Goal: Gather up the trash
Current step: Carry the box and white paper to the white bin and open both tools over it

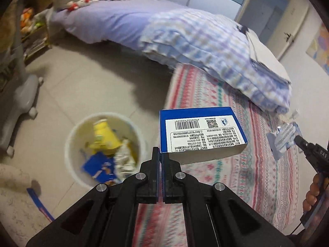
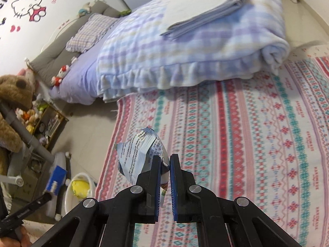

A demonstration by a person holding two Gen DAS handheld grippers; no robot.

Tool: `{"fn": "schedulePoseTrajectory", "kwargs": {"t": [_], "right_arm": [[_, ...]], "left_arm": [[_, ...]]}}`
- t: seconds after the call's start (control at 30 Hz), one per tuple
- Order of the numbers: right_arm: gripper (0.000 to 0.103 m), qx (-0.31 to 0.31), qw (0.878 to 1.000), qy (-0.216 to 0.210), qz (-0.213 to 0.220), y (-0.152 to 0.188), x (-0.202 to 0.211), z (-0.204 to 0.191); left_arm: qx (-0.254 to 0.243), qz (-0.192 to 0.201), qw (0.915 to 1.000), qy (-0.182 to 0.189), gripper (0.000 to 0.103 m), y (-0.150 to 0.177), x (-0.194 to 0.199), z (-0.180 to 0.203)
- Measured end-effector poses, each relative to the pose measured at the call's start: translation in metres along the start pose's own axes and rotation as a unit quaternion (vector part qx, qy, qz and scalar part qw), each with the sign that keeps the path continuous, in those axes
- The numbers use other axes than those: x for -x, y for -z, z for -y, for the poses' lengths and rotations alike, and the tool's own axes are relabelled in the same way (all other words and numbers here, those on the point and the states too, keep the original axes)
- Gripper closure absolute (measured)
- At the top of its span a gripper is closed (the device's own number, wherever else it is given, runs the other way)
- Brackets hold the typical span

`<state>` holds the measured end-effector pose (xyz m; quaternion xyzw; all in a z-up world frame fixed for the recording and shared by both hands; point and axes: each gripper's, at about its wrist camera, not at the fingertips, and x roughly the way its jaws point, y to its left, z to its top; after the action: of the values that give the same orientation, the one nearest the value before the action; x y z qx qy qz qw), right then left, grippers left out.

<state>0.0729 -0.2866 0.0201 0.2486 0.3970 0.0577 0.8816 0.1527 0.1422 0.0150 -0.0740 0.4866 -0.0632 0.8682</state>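
**Both grippers loaded, bin not yet reached**

Left gripper (image 1: 160,154): jaws pressed together on the lower-left corner flap of a blue-and-white carton (image 1: 200,132), barcode side up. A corner pinch leaves the box cantilevered out to the right, probably fine for a light empty carton and easy to let drop.

Right gripper (image 2: 165,162): jaws nearly closed, pinching the crumpled tail of a printed snack wrapper (image 2: 139,152), which sticks up and left of the fingers. Thin film, so a near-shut grip is needed to hold it.

Both items are held in the air above the patterned mat (image 2: 246,123), near its left edge.

White trash bin (image 1: 72,142) stands on the tiled floor (image 1: 86,78) just off the mat's left edge, below-left of the carton. It already holds a yellow container (image 1: 103,138), a blue pack (image 1: 98,165) and crumpled paper. Judgement: carry phase, and the carton needs to shift left over the bin opening before release.

Farther back: folded plaid quilt (image 2: 185,47) on the bed, kept clear of the work.
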Motion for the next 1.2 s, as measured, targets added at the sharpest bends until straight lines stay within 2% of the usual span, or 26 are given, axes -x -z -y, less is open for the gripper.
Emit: {"fn": "schedulePoseTrajectory", "kwargs": {"t": [0.17,0.27,0.47,0.7,0.9,1.03,1.2], "right_arm": [[0.096,0.026,1.0,0.002,-0.012,0.01,-0.014,-0.032],[0.096,0.043,0.999,0.005,-0.022,0.018,-0.026,-0.05],[0.096,0.079,0.996,0.008,-0.048,0.037,-0.055,-0.089],[0.096,0.103,0.991,-0.039,-0.082,0.059,-0.092,-0.139],[0.096,0.071,0.988,-0.086,-0.11,0.073,-0.13,-0.166],[0.096,0.051,0.987,-0.1,-0.114,0.083,-0.155,-0.179],[0.095,0.016,0.984,-0.138,-0.112,0.095,-0.18,-0.194]], "left_arm": [[0.053,0.001,0.9985,-0.011,0.102,0.007,0.003,-0.062],[0.081,-0.017,0.9965,-0.005,0.102,0.016,-0.009,-0.089],[0.101,-0.04,0.9941,0.005,0.102,0.024,-0.025,-0.112],[0.125,-0.053,0.9905,0.023,0.102,0.027,-0.034,-0.128],[0.166,-0.04,0.9846,0.039,0.102,0.024,-0.029,-0.146],[0.181,-0.032,0.9816,0.049,0.102,0.022,-0.026,-0.156],[0.192,-0.027,0.9793,0.058,0.102,0.02,-0.024,-0.167]]}}
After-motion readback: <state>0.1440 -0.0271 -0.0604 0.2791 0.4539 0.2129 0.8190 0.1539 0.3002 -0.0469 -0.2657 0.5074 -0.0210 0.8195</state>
